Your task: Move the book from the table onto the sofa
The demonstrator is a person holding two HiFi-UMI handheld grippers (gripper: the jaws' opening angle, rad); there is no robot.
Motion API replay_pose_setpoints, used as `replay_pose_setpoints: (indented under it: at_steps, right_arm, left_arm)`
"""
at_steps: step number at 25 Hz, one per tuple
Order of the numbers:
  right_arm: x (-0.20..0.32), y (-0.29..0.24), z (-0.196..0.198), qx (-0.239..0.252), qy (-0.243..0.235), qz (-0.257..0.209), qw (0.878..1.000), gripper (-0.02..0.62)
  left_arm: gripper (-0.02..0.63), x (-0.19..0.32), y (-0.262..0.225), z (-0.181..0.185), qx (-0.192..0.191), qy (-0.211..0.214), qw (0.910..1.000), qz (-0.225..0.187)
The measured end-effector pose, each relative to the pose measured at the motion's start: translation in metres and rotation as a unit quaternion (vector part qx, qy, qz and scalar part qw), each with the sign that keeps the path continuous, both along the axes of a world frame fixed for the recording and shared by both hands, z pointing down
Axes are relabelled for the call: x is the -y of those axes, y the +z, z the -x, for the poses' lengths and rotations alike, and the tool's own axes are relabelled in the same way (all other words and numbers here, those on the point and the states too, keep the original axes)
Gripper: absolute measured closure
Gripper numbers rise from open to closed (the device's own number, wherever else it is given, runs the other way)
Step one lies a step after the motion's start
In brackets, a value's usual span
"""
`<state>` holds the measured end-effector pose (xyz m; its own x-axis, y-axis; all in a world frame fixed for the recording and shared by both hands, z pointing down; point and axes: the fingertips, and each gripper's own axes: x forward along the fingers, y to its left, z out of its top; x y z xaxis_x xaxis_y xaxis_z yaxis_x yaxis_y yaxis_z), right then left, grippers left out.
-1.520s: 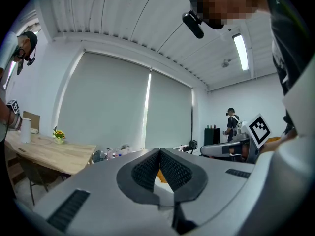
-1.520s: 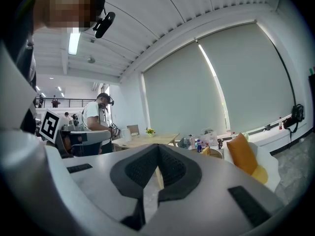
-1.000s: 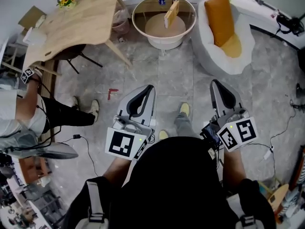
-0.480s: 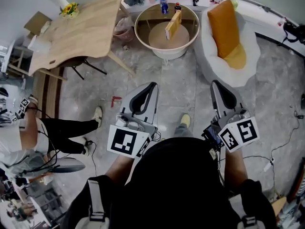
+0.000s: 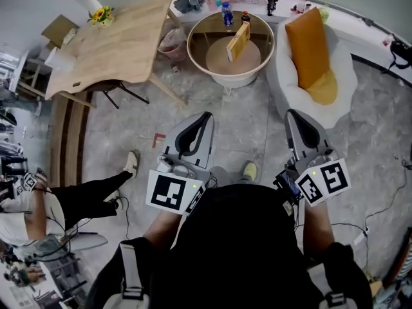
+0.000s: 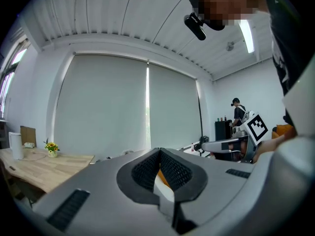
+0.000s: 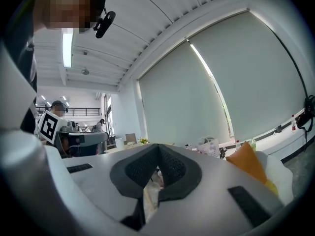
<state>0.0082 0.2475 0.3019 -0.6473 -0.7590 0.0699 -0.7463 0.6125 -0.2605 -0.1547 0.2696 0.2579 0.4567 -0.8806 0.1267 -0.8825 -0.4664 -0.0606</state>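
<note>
A yellow-tan book (image 5: 237, 41) stands on edge on the lower shelf of the round white table (image 5: 267, 62) at the top of the head view. To its right is the white sofa (image 5: 341, 89) with an orange cushion (image 5: 310, 47). My left gripper (image 5: 205, 117) and right gripper (image 5: 290, 112) are held side by side over the grey floor, well short of the table. Both are shut with nothing in them. In the left gripper view the pads (image 6: 172, 170) meet at the tip. The right gripper's pads (image 7: 170, 168) meet the same way, and the orange cushion (image 7: 245, 166) shows at right.
A wooden table (image 5: 109, 37) with sunflowers (image 5: 101, 14) stands at the upper left, a dark chair (image 5: 106, 85) under its edge. Two bottles (image 5: 227, 14) stand on the round table's rim. Another person (image 5: 45, 201) is at the left edge. Cables lie on the floor.
The round table, book and sofa have come nearer and lower in the head view. The person at the left has slid toward the lower left. Both grippers stay shut.
</note>
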Motion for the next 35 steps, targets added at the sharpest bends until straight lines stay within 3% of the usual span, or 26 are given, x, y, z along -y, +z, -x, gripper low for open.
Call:
replay_pose_setpoints:
  at_steps: [24,35]
  right_arm:
    - [0.012,0.012,0.005,0.017,-0.004,0.014,1.000,0.583]
    - [0.054,0.014,0.012,0.007,0.013,0.016,1.000,0.583]
  left_arm:
    - [0.594,0.011,0.007,-0.001,0.009,0.003,0.9999,0.013]
    - [0.594,0.060,0.011,0.004,0.003,0.028,0.9995,0.016]
